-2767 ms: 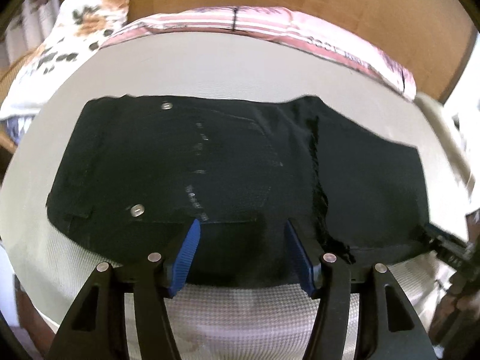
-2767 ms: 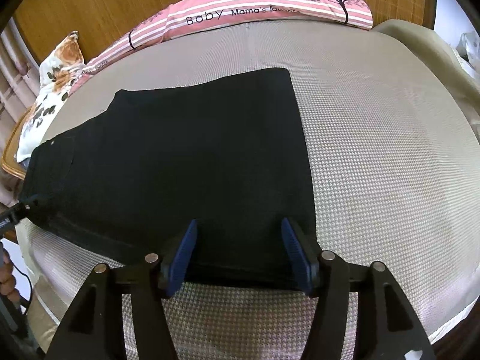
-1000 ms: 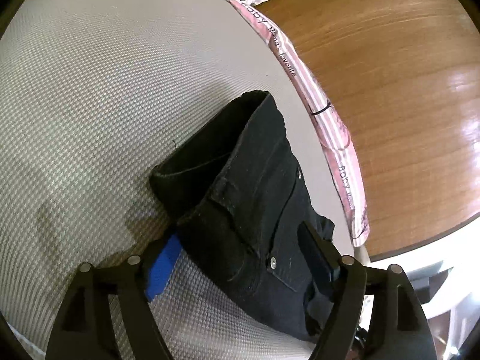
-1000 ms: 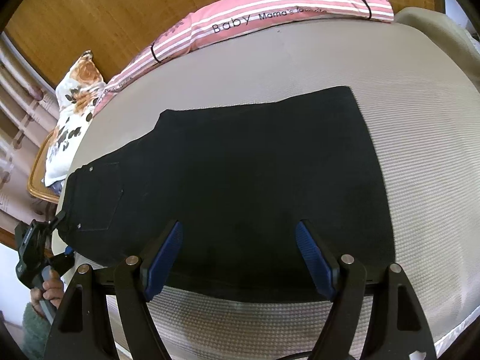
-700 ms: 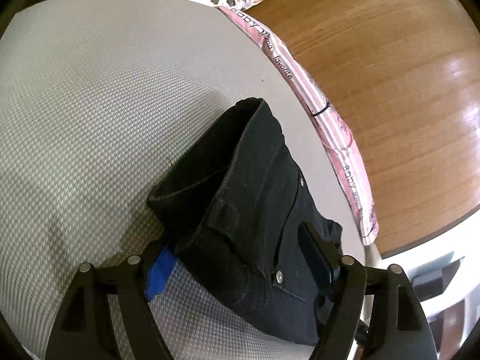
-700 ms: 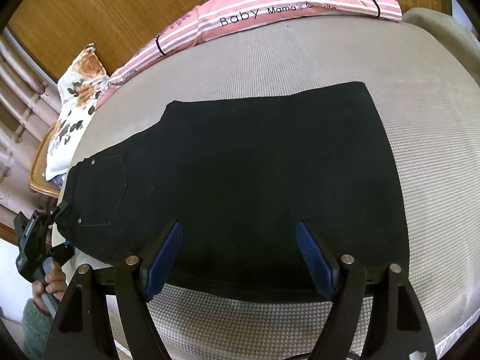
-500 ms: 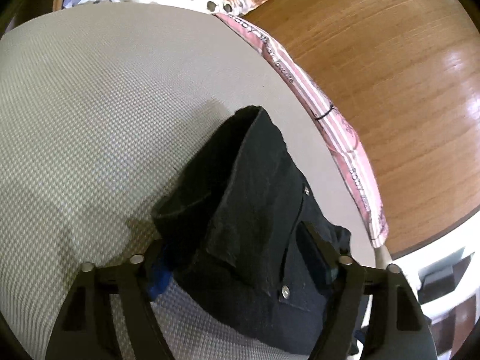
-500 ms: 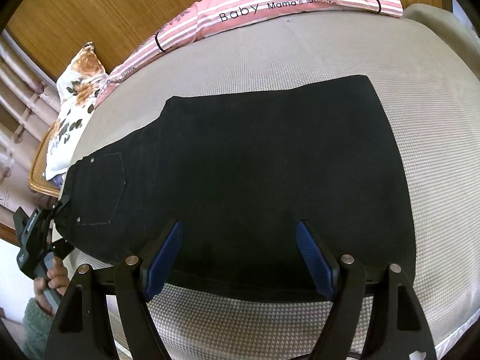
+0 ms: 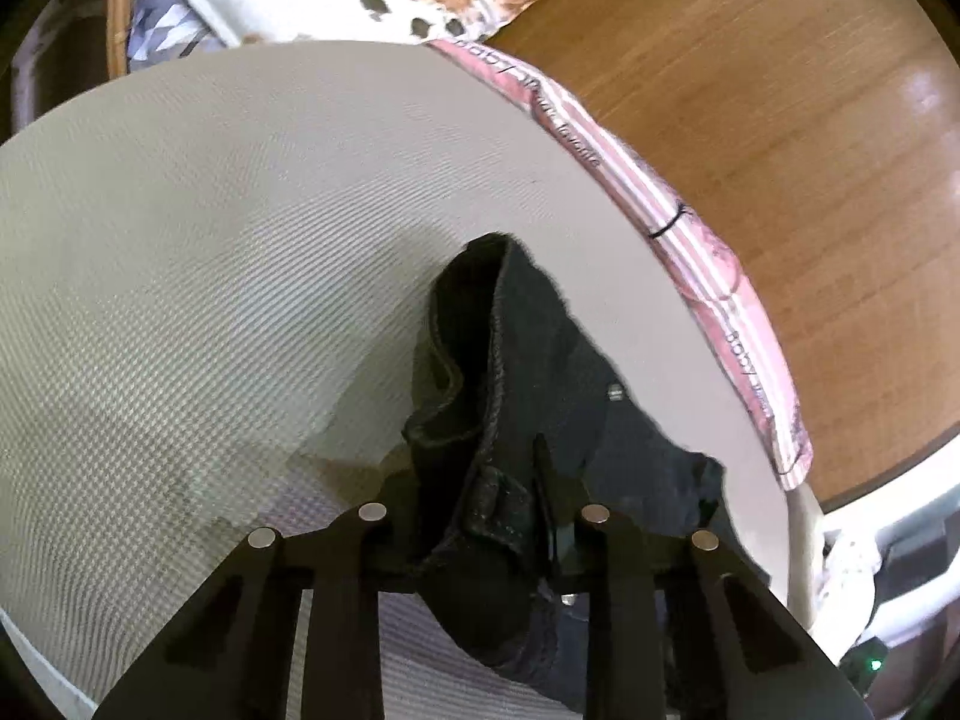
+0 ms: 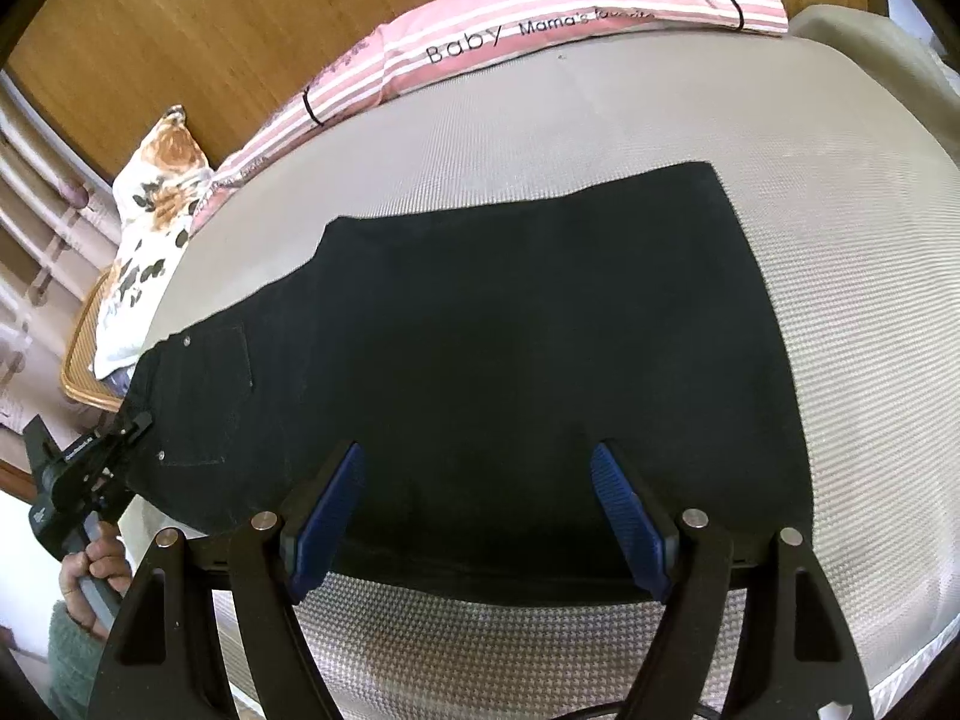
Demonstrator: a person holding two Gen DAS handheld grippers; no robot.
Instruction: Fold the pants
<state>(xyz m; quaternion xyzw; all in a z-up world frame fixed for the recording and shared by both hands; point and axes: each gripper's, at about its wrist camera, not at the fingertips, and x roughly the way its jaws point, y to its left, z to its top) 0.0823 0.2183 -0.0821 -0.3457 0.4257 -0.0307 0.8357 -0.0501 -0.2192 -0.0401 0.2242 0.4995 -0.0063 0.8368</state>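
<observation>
Wood paneling is backing a grey mattress (image 10: 840, 312). Black pants (image 10: 492, 348) are lying flat across it, waistband at the left edge. My left gripper (image 9: 480, 516) is pinching the bunched waistband, lifting it. My right gripper (image 10: 480, 498) is hovering wide apart over the near hem, gripping nothing.

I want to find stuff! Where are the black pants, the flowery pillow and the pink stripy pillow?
black pants (image 10: 510, 348): right wrist view, middle of the flat leg fabric.
flowery pillow (image 10: 156, 222): right wrist view, its printed face.
pink stripy pillow (image 10: 540, 18): right wrist view, its striped top near the lettering.
</observation>
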